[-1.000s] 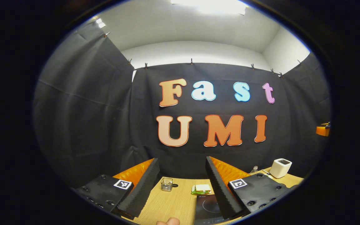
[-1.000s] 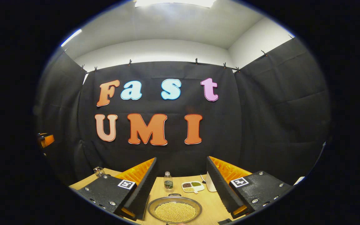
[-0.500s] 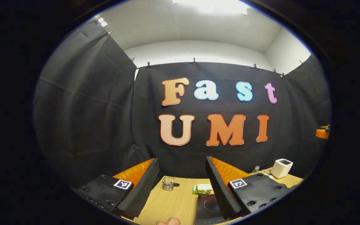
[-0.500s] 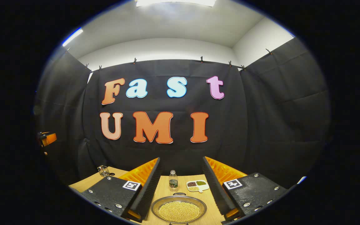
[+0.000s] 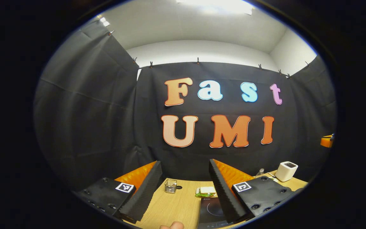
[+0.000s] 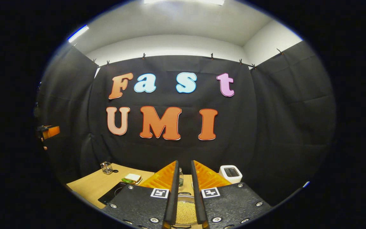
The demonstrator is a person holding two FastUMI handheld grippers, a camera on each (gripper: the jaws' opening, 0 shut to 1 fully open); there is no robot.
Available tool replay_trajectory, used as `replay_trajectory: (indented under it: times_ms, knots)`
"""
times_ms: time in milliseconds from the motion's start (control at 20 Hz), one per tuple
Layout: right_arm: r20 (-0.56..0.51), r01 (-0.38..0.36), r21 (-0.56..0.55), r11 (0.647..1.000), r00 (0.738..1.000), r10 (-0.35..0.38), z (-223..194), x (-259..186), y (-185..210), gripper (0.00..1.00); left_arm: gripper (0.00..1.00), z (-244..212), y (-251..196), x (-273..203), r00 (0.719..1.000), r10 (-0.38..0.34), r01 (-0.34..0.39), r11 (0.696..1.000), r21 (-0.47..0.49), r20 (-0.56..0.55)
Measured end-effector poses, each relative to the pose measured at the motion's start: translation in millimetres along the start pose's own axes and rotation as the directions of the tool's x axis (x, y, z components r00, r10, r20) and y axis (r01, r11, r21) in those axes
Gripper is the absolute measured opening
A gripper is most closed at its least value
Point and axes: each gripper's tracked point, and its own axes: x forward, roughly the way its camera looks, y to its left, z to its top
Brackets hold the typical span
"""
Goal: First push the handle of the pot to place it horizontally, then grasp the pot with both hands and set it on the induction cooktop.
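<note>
Hovering level: right tool nearly closed above pot.

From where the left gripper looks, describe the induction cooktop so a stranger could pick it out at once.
Start at the wooden table below the black cloth wall. The induction cooktop lies flat near its front edge, partly behind a finger of the left gripper. Unlike the clear glass and the green and white item behind it, it is a dark, glossy slab marked with a thin ring.
</note>
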Motion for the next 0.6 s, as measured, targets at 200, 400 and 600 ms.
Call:
replay_trajectory:
  times_ms: [200,400,600]
  knots:
    - [-0.054,-0.003,0.000,1.000,0.999,0.003,-24.2,7.6,2.9,0.10,0.98,-0.7,-1.9,-1.4,1.000,-0.009,0.009,1.000,-0.001,-0.002]
    - [-0.131,-0.007,-0.009,1.000,0.991,0.005,-58.5,12.7,5.5,0.01,0.99,-0.1,1.5,-2.4,1.000,-0.001,0.001,1.000,0.004,0.001]
    - [-0.220,-0.037,-0.004,0.999,0.975,0.035,-97.1,14.0,17.0,0.00,0.99,-2.8,1.8,-4.3,1.000,0.000,0.000,1.000,-0.004,-0.003]
